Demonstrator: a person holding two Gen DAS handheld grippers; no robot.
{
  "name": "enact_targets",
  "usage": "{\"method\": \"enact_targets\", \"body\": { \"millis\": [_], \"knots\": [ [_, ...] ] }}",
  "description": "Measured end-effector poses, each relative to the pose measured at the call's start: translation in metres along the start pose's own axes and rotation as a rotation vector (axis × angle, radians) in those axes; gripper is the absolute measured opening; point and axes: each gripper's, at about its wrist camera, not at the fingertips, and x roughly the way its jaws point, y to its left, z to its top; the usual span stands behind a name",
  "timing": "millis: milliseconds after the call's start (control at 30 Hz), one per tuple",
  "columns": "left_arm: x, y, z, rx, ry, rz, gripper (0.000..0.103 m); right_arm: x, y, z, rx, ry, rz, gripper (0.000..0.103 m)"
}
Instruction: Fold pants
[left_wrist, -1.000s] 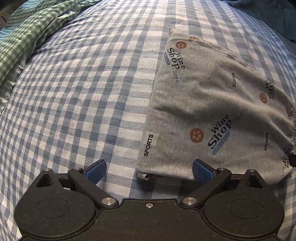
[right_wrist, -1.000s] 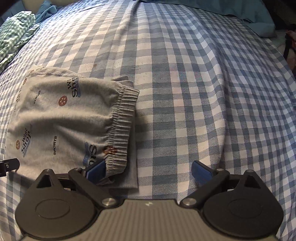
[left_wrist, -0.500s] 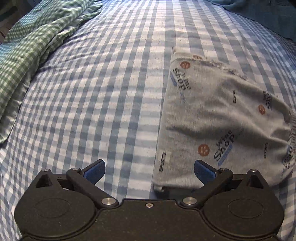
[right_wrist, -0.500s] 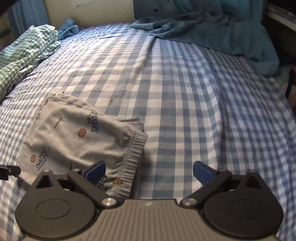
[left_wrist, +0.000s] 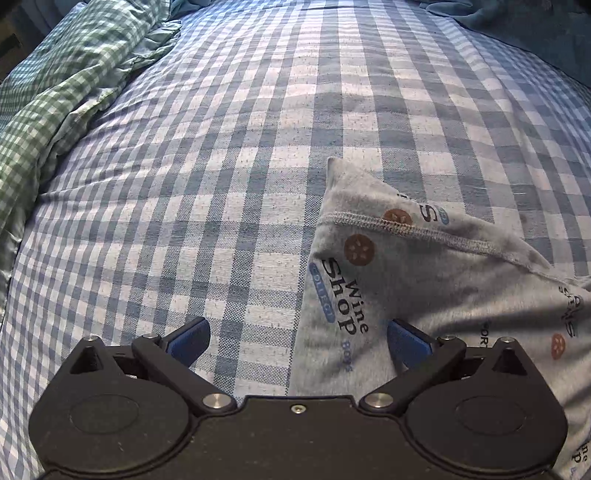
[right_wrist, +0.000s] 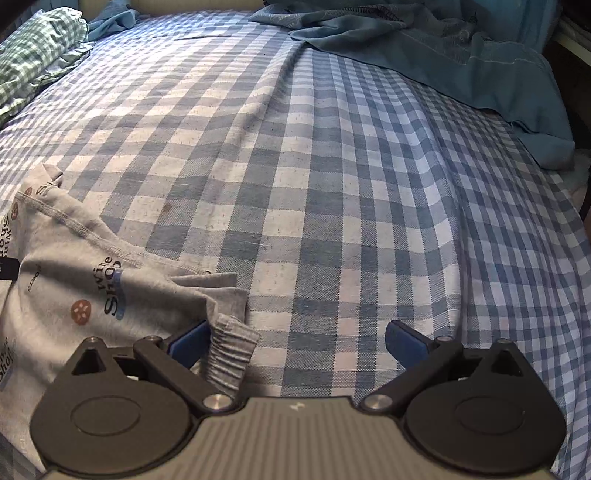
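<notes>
we see wide open room on the blue checked bedsheet (left_wrist: 221, 166): from 9 through 12 o'clock of the left gripper (left_wrist: 297, 341) it lies bare, bounded at 10 o'clock by a rumpled green checked cloth (left_wrist: 55, 92). ahead of the right gripper (right_wrist: 295, 341), from 12 to 3 o'clock, the sheet runs clear up to a teal blanket (right_wrist: 443, 48) heaped along the far edge.

the folded grey pants (left_wrist: 424, 295) lie at 1 to 4 o'clock of the left gripper, their left folded edge passing between its widely spread blue fingers (left_wrist: 408, 343), the right finger over the cloth. in the right wrist view the pants (right_wrist: 74, 280) sit at 9 to 10 o'clock; the ribbed waistband (right_wrist: 231, 354) lies just beside the left finger. both grippers stand spread and grip nothing.
</notes>
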Motion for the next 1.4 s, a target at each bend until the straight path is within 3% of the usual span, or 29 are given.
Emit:
{"method": "enact_targets", "body": {
  "millis": [200, 433, 733, 900, 1033, 1267, 1400],
  "knots": [
    [0.005, 0.010, 0.001, -0.050, 0.016, -0.035, 0.103, 0.010, -0.001, -0.002, 0.026, 0.015, 0.024, 0.103],
    [-0.004, 0.015, 0.012, -0.056, -0.046, -0.018, 0.102, -0.005, -0.004, 0.000, 0.063, 0.009, 0.026, 0.103],
    [0.009, 0.011, 0.013, -0.059, 0.009, 0.030, 0.102, -0.027, -0.003, -0.009, 0.090, 0.019, 0.040, 0.103],
    [-0.017, 0.012, -0.024, -0.073, 0.001, 0.016, 0.102, -0.040, 0.005, -0.041, 0.086, 0.047, 0.072, 0.103],
    [-0.027, 0.013, -0.070, -0.096, 0.067, 0.014, 0.102, -0.040, 0.013, -0.067, 0.051, 0.080, 0.053, 0.103],
    [-0.047, 0.022, -0.127, -0.159, 0.147, 0.013, 0.102, -0.065, 0.007, -0.082, 0.072, 0.061, 0.047, 0.103],
    [-0.068, 0.029, -0.151, -0.160, 0.133, 0.024, 0.102, -0.082, 0.006, -0.099, 0.048, 0.063, 0.030, 0.103]
  ]
}}
